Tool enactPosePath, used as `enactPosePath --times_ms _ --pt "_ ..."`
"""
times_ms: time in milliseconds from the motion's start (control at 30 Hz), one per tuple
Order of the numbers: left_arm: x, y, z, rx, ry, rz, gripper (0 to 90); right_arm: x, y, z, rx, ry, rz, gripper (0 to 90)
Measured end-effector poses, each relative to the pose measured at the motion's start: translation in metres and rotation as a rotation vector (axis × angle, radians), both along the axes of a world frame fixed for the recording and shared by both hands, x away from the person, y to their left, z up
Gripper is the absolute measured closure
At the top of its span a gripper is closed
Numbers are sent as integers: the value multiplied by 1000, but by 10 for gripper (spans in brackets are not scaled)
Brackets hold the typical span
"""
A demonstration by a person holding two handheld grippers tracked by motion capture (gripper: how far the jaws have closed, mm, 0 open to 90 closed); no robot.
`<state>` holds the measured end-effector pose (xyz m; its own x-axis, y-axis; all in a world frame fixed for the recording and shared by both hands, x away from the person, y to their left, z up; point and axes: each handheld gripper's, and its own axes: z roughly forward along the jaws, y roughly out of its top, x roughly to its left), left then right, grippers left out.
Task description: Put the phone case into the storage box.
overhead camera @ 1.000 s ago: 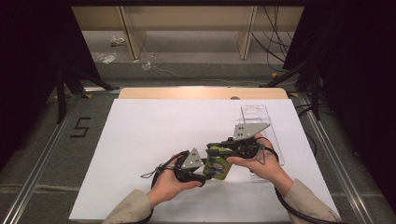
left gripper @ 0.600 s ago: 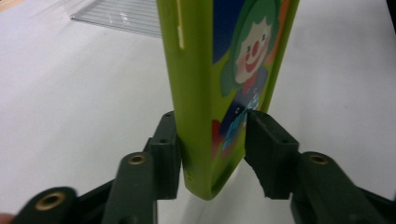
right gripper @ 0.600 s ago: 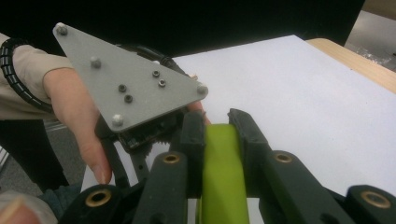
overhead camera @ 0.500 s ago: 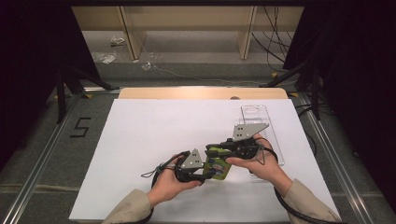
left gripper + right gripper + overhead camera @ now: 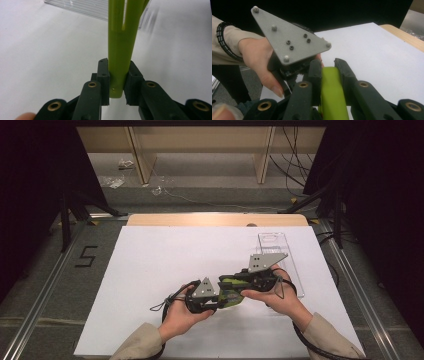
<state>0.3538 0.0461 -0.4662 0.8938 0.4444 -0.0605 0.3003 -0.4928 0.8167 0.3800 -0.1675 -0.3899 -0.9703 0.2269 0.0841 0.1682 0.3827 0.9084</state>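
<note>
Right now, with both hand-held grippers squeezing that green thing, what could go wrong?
1. The left hand-held gripper pinches only the very tip of the green piece, so it might slip out.
2. The right hand-held gripper clamps the same piece too; if the hands pull or twist differently, it could bend or pop free.
3. The clear plastic tray lies right beside the right hand, so a sudden slip might knock it.

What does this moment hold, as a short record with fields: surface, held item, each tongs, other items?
surface: white sheet covering the table
held item: lime-green flat plastic bar, between both hands
left tongs: shut on one end of the green bar
right tongs: shut on the green bar
other items: clear ribbed plastic tray, on the sheet beyond the right hand
</note>
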Motion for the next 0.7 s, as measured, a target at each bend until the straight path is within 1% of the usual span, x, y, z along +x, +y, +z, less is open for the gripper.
enactPosePath --times_ms 700 --pt "0 0 1 2 -7 6 768 1 -1 0 6 -4 7 769"
